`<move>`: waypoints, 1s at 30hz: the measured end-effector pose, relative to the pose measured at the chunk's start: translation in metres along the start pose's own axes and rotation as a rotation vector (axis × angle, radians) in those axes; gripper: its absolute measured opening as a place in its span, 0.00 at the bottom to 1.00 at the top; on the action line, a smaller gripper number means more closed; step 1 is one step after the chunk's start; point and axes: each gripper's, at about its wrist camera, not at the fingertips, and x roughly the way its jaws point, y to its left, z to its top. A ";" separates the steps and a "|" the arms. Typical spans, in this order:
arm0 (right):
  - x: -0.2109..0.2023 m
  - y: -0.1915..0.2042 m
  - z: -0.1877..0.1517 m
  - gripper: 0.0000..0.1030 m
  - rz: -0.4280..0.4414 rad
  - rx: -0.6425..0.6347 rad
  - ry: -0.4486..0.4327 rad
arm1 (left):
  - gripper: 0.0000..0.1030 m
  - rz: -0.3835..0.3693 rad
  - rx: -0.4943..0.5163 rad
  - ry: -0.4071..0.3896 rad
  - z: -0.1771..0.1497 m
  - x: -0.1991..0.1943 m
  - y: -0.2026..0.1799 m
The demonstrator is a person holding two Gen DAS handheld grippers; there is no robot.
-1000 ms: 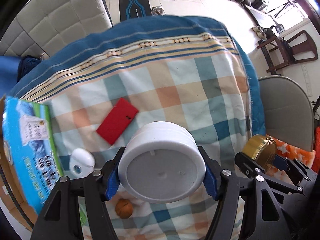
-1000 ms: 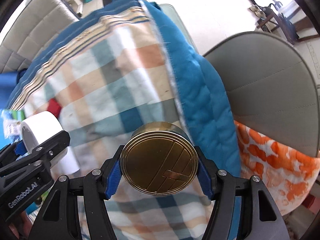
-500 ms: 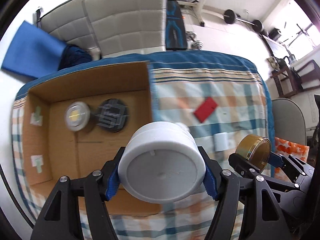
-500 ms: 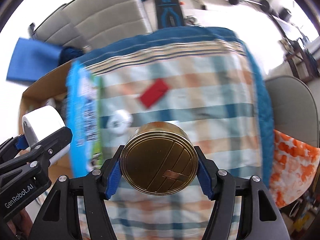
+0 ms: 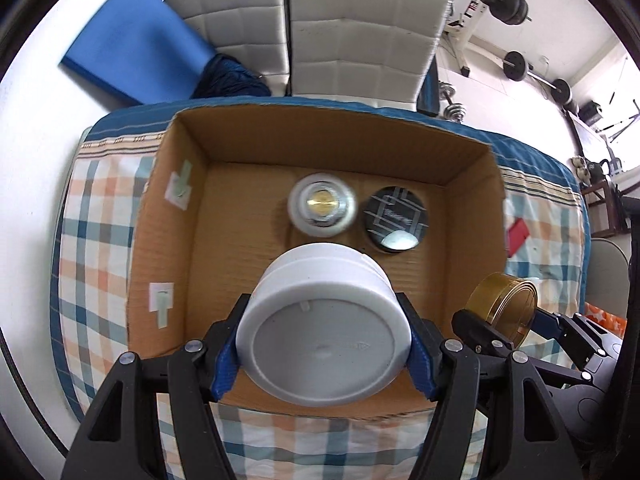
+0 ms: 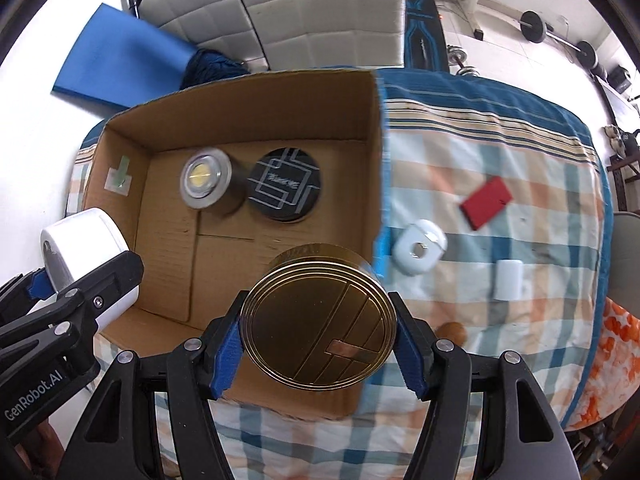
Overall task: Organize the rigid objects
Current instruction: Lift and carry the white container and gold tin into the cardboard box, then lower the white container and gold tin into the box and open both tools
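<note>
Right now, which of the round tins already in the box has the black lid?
The black-lidded tin, patterned with pale lines, on the right of the pair in the cardboard box. Its neighbour, the silver-lidded tin, has a gold centre.

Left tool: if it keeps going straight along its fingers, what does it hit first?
Probably the bare floor of the cardboard box. The left tool holds the white tub over it, and the silver-lidded jar and black tin sit further back. Depth is unclear.

bright daylight washes out the floor; heavy fisheye bending at black-vignetted edges; slight motion blur on the silver-lidded jar.
</note>
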 end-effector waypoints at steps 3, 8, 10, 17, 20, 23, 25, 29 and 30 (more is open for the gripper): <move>0.015 0.021 0.005 0.65 -0.004 -0.015 0.018 | 0.64 0.008 -0.017 0.020 0.002 0.012 0.024; 0.044 0.042 0.012 0.65 -0.012 -0.024 0.051 | 0.64 0.010 -0.038 0.062 0.007 0.037 0.054; 0.055 0.048 0.014 0.65 -0.015 -0.022 0.062 | 0.64 0.007 -0.046 0.085 0.009 0.048 0.064; 0.100 0.055 0.025 0.65 -0.044 0.014 0.112 | 0.64 0.024 -0.022 0.153 0.036 0.097 0.078; 0.114 0.052 0.030 0.65 -0.059 0.040 0.123 | 0.64 0.021 -0.011 0.161 0.052 0.111 0.077; 0.124 0.049 0.035 0.65 -0.078 0.061 0.128 | 0.64 0.021 0.003 0.162 0.067 0.122 0.074; 0.130 0.047 0.038 0.65 -0.079 0.074 0.141 | 0.64 0.024 0.015 0.168 0.074 0.128 0.071; 0.142 0.041 0.046 0.65 -0.091 0.097 0.167 | 0.64 0.027 0.041 0.181 0.083 0.142 0.069; 0.145 0.040 0.048 0.66 -0.094 0.102 0.173 | 0.64 0.024 0.041 0.184 0.085 0.145 0.069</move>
